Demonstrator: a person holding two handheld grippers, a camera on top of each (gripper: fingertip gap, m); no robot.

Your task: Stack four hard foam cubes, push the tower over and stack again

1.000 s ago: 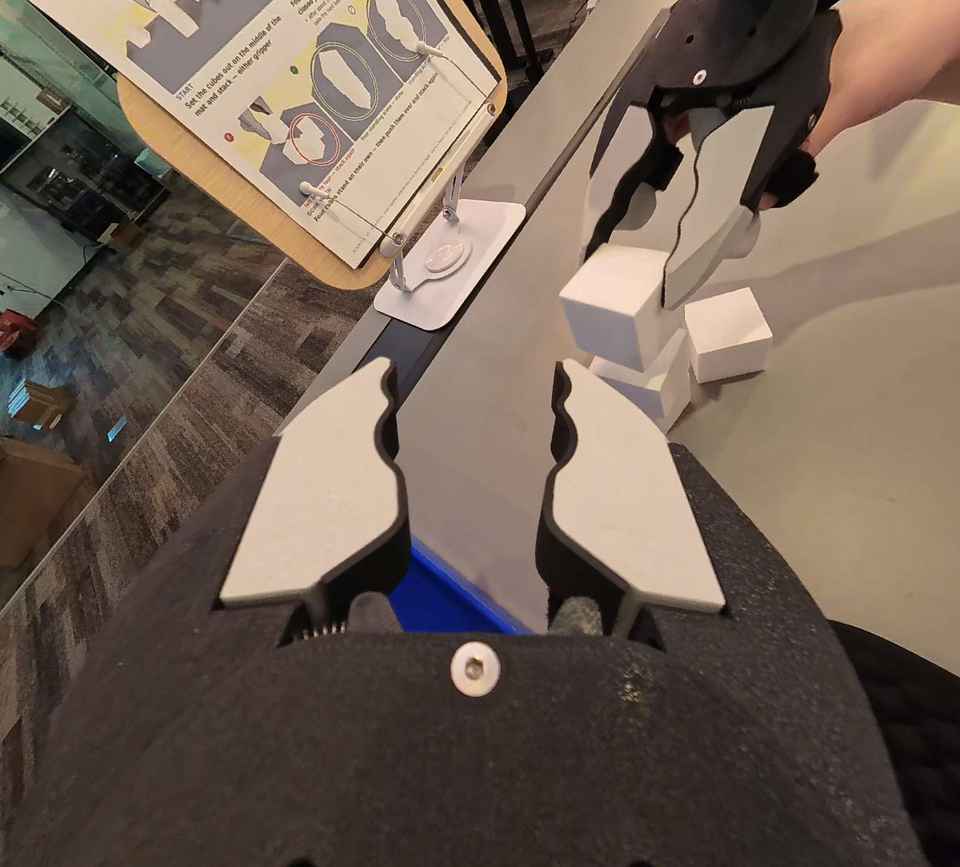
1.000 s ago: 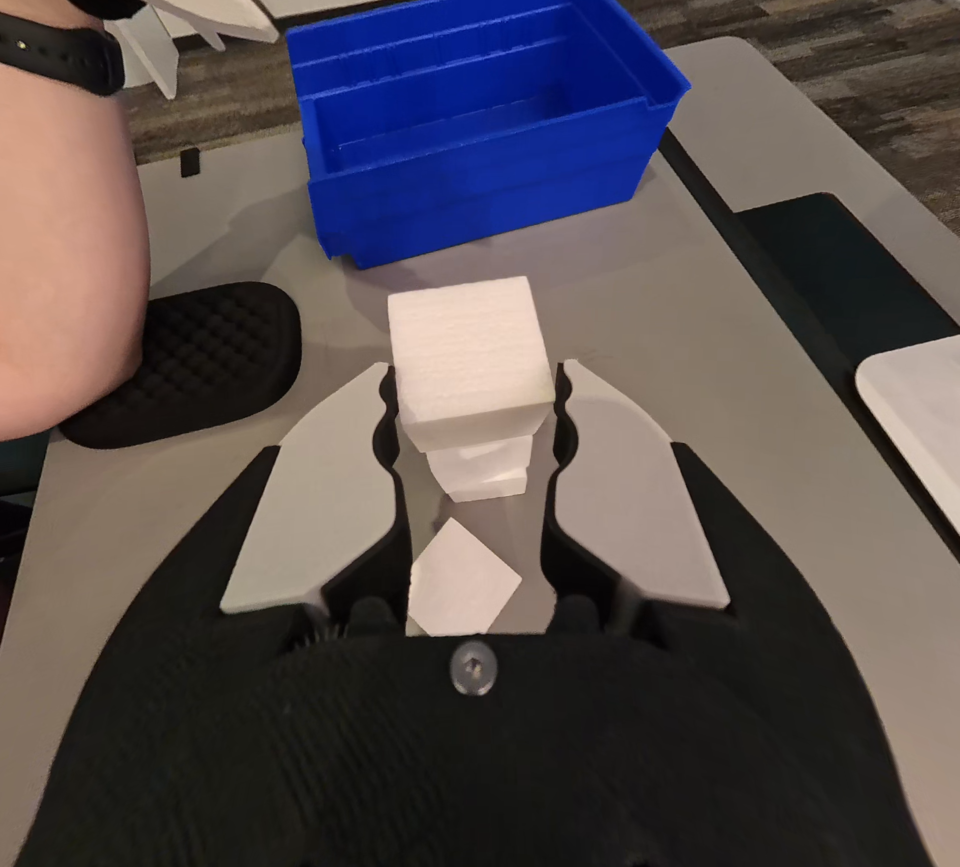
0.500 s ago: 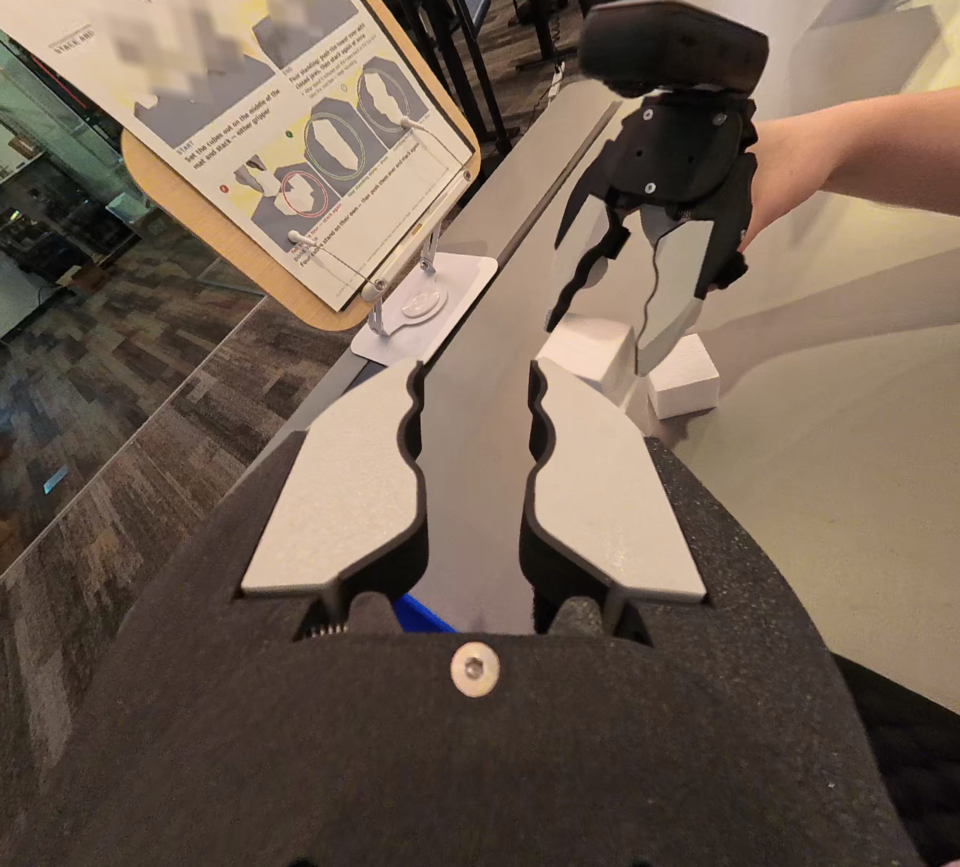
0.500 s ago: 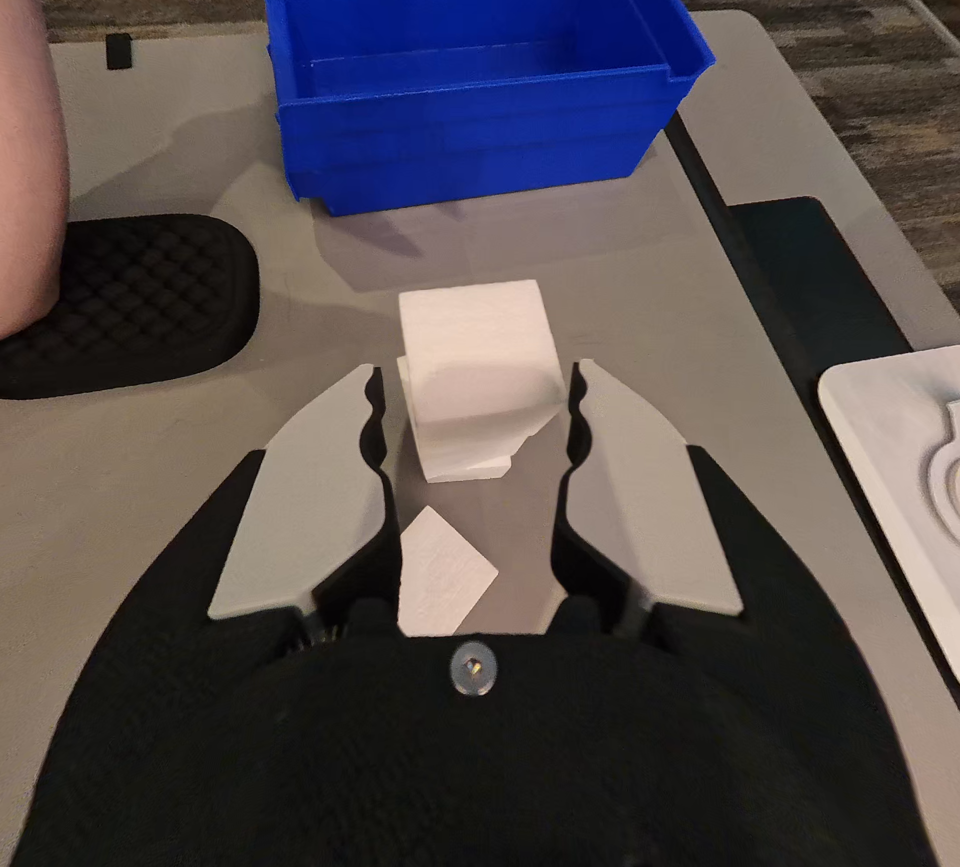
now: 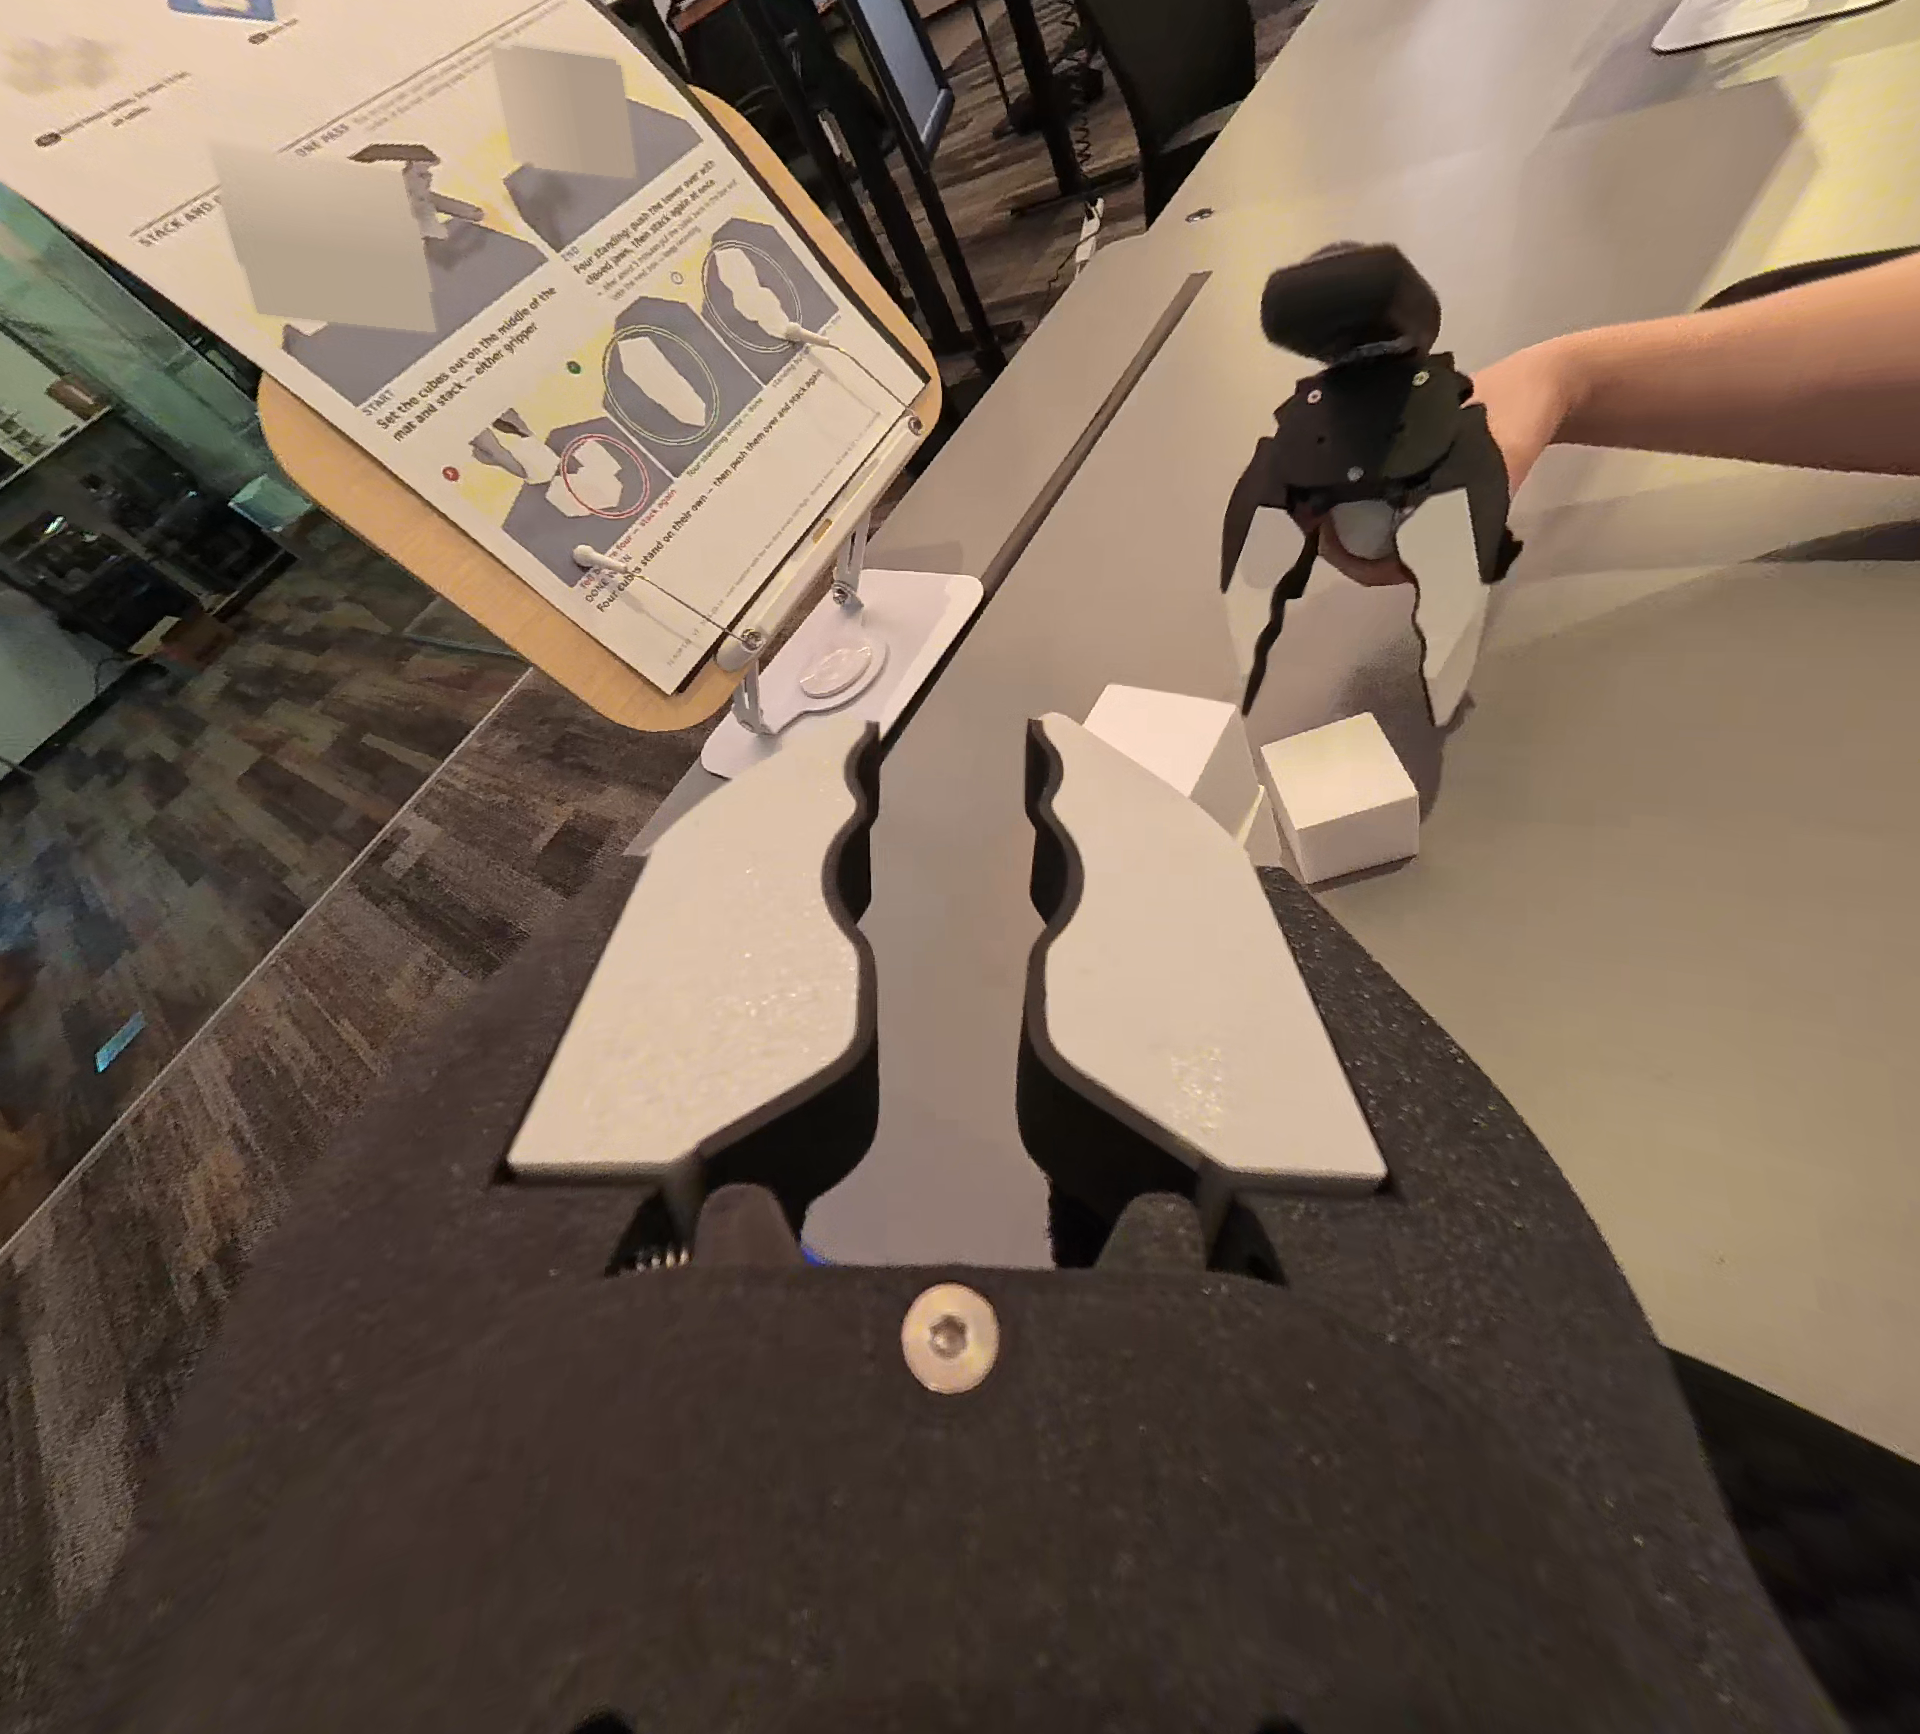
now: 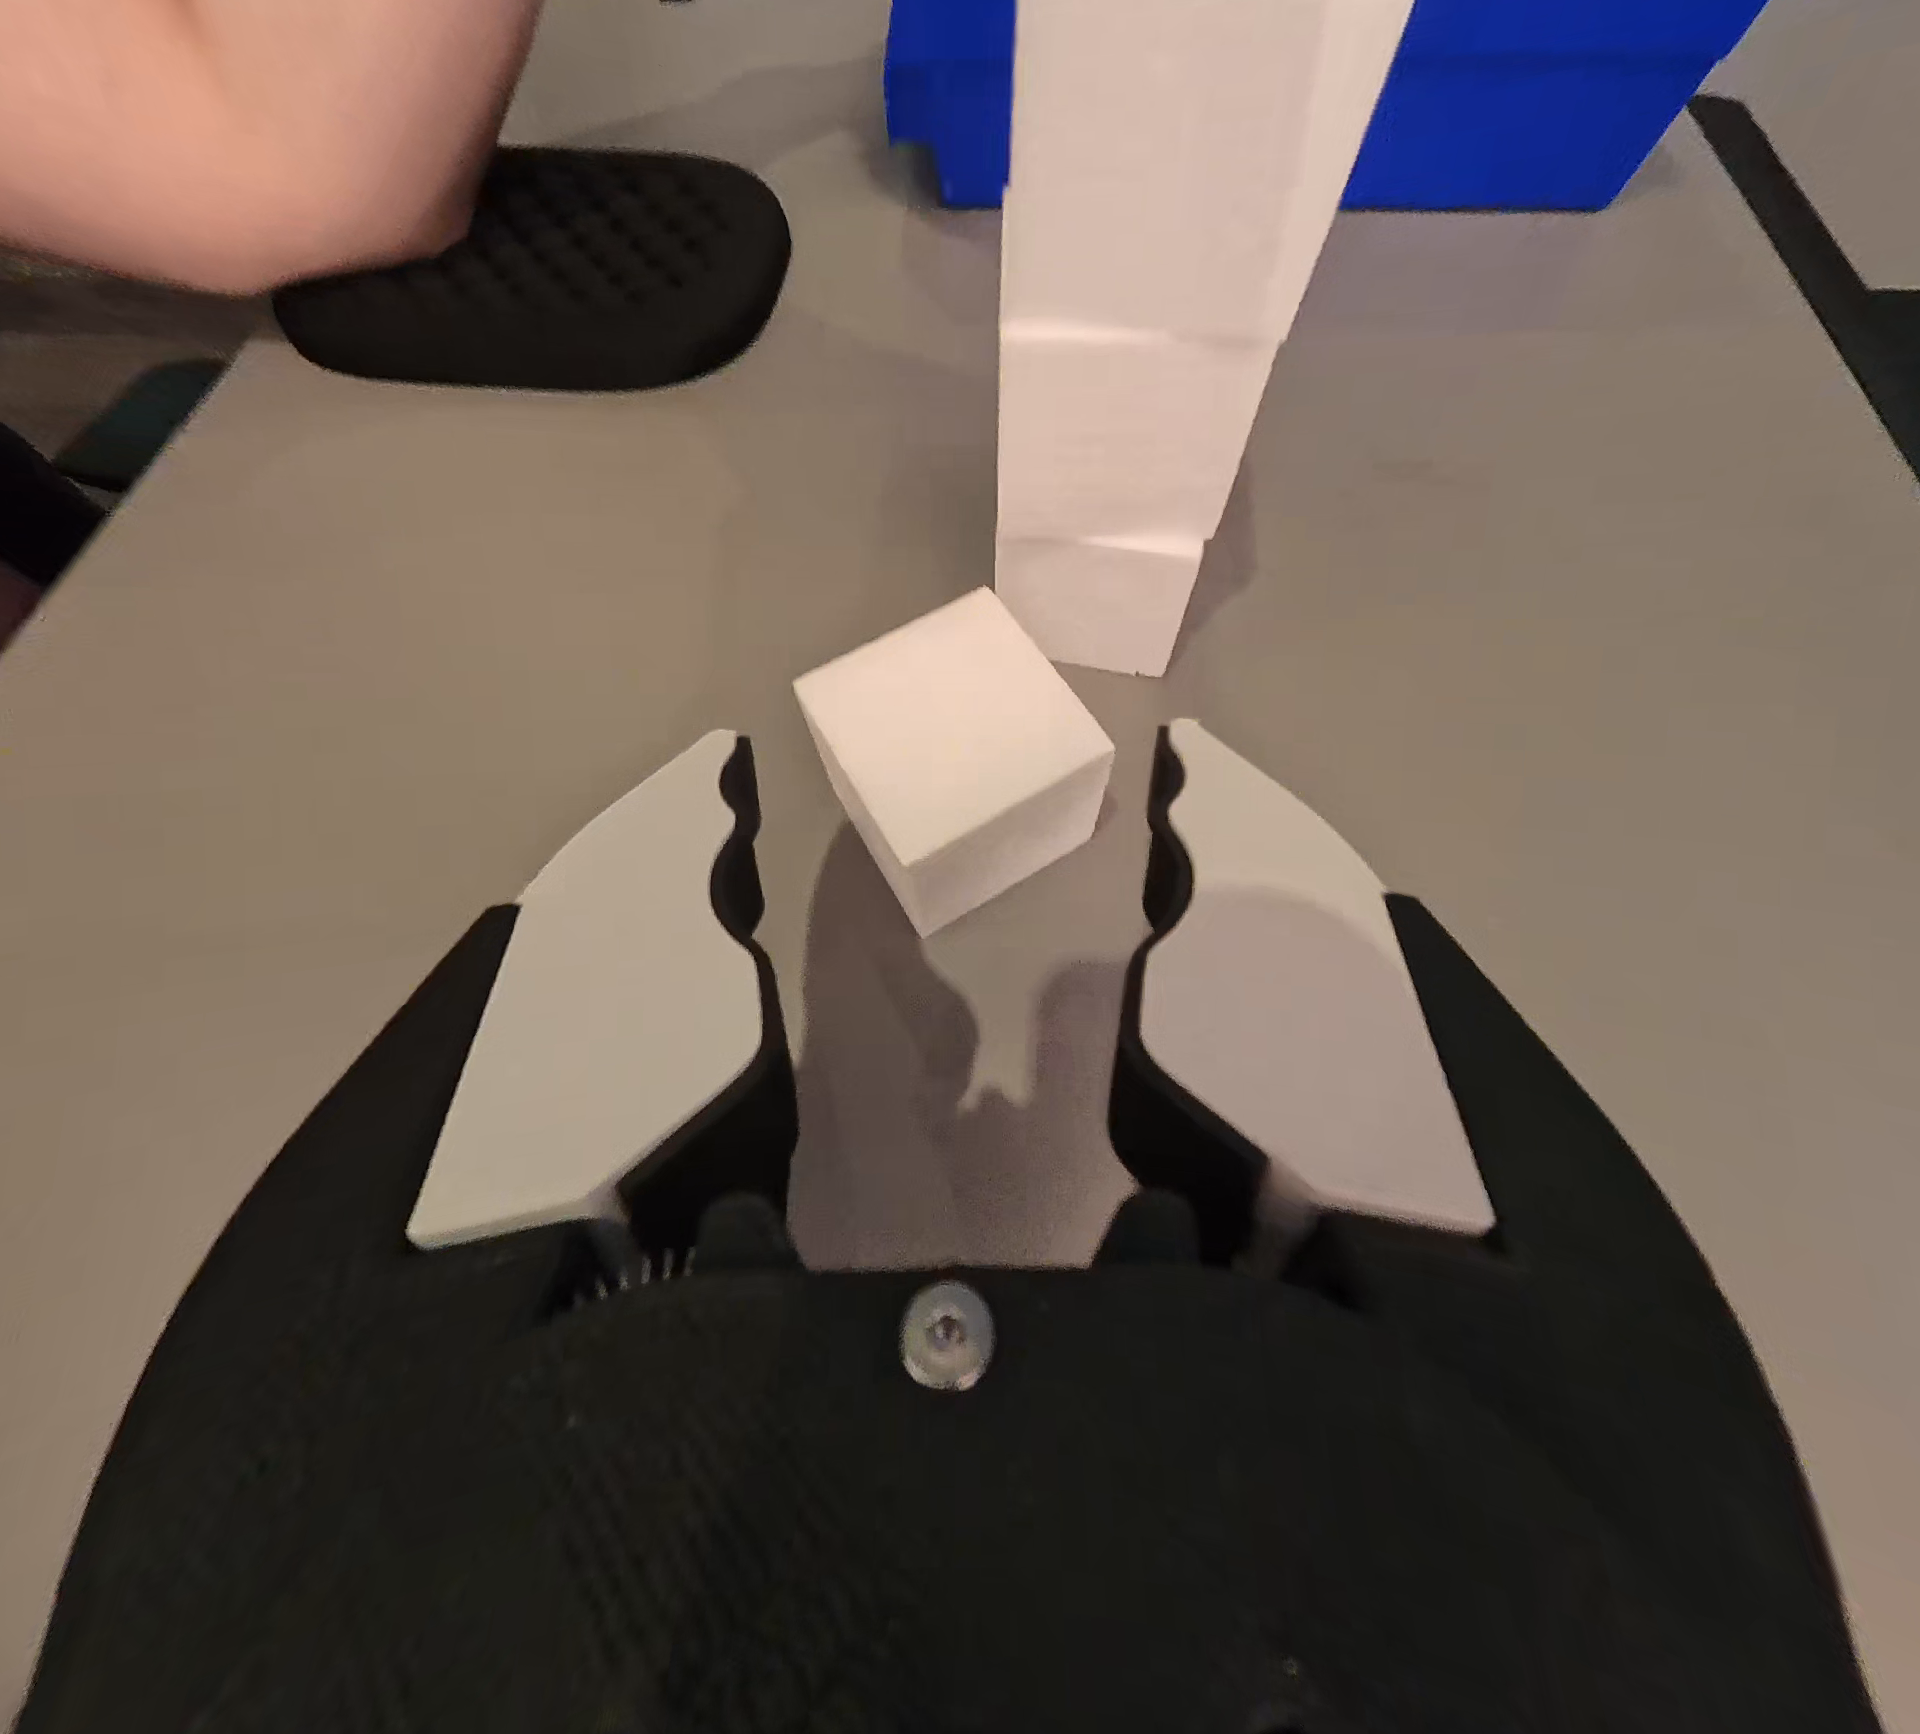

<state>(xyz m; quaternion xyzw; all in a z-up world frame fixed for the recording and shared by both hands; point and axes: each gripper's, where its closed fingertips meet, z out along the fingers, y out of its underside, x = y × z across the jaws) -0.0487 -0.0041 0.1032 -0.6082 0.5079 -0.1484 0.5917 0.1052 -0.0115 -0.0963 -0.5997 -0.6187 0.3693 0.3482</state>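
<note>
A tower of three white foam cubes (image 6: 1143, 282) stands on the grey table (image 6: 416, 645). A fourth white cube (image 6: 956, 759) lies loose on the table just in front of the tower, turned at an angle. My right gripper (image 6: 954, 734) is open and empty, low over the table, with the loose cube just beyond its fingertips. In the left wrist view the right gripper (image 5: 1351, 713) hangs open behind the loose cube (image 5: 1340, 796). The tower top (image 5: 1164, 739) is partly hidden by my left finger. My left gripper (image 5: 951, 728) is empty, held high, its fingers a narrow gap apart.
A blue bin (image 6: 1610, 22) stands behind the tower. A black padded rest (image 6: 540, 271) lies at the left under a person's arm (image 6: 260, 53). An instruction board on a stand (image 5: 499, 334) rises at the table's left edge, with carpeted floor (image 5: 208, 853) below. The left gripper's tips are roughly 25 centimetres from the right gripper's. The loose cube (image 5: 1340, 796) lies some 4 centimetres from my right tips, 25 centimetres from my left tips. It turns up in the right wrist view (image 6: 927, 657) as well.
My right gripper has let go of the tower's top cube, pulled back and dropped low, its fingers opening wider. My left gripper has drawn away and its fingers have narrowed.
</note>
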